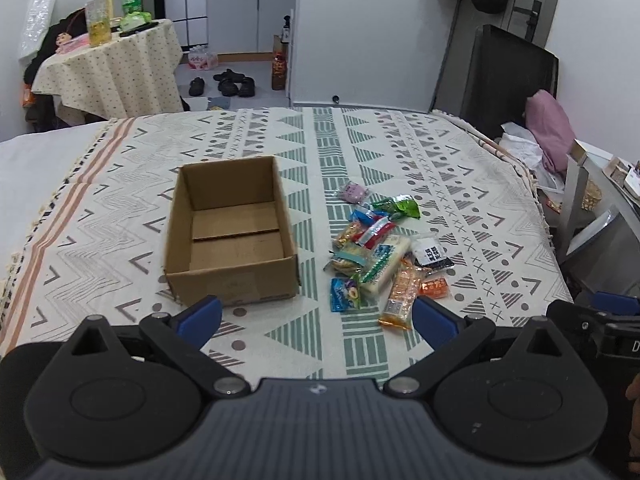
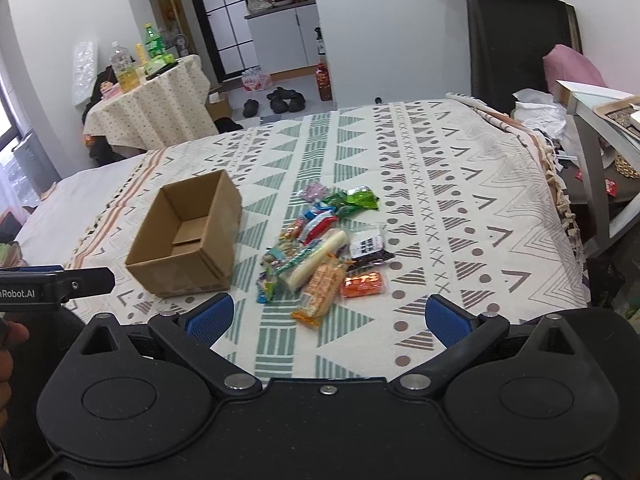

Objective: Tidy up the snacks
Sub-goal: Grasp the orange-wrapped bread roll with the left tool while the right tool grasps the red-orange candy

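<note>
Blue-padded fingers of the left gripper [image 1: 316, 320] are being held wide apart over the patterned cloth [image 1: 460, 208], with nothing between them. The right gripper [image 2: 330, 320] is likewise being held spread open and empty above the same cloth, and part of it is being seen at the right edge of the left wrist view.

Just beyond the grippers, a pile of snacks [image 1: 380, 252] is being left loose on the cloth. At its near edge an orange packet [image 1: 402, 294] is lying lengthwise, with a small blue packet [image 1: 344, 294] to its left and a small orange-red packet [image 2: 364, 283] to its right. A long white packet [image 1: 384, 266] is lying slantwise in the middle, partly on other packets. A black-and-white packet [image 1: 432, 254] is resting on the right side. Farther off, a green packet [image 1: 398, 206] and a pale purple packet [image 1: 352, 192] are marking the far end of the pile.

Left of the snacks, near but apart from them, a cardboard box [image 1: 232, 232] is standing open-topped, with nothing being seen inside.

Far left, a small table [image 1: 116, 68] with bottles [image 1: 98, 16] is being seen, and dark shoes [image 1: 232, 82] are lying on the floor beyond the cloth.
</note>
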Demonstrator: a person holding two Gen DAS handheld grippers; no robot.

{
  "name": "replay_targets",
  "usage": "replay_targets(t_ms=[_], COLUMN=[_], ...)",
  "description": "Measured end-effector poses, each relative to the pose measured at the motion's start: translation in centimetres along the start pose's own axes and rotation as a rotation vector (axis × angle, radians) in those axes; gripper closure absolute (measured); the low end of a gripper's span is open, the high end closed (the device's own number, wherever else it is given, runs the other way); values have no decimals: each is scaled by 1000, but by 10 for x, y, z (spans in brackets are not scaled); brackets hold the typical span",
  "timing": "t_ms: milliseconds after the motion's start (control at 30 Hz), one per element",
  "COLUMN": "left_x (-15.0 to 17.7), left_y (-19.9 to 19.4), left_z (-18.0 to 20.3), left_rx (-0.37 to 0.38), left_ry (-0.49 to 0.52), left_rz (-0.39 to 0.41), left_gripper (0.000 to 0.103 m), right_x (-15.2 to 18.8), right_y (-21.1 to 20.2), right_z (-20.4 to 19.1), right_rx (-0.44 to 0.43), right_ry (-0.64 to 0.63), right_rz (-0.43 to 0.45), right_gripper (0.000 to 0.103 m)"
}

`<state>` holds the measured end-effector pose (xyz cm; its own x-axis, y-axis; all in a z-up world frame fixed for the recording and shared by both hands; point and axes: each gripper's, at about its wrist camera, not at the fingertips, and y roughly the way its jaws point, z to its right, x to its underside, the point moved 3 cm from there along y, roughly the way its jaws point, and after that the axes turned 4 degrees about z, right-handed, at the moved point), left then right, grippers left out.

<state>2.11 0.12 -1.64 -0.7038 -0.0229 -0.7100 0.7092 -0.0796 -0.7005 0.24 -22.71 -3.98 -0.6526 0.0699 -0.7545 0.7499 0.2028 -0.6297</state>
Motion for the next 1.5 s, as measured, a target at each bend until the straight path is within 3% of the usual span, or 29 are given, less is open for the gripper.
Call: replay_targets(t_ms=[567, 1300, 1500], left_x=[-9, -5, 1], left_y=[58, 142, 169], left_z=[31, 69, 83], left_rx=[67, 82, 95], left_ry=[-44, -57, -63], left_rz=[-74, -186, -230], left_gripper=[1, 4, 22], right_x=[-6, 4, 3], right_y=[35, 96, 110], right_z=[48, 95, 105], right_rx=[14, -2, -25], right_ry=[94, 199, 240], right_rz=[-12, -124, -147], right_gripper=[0, 0, 4])
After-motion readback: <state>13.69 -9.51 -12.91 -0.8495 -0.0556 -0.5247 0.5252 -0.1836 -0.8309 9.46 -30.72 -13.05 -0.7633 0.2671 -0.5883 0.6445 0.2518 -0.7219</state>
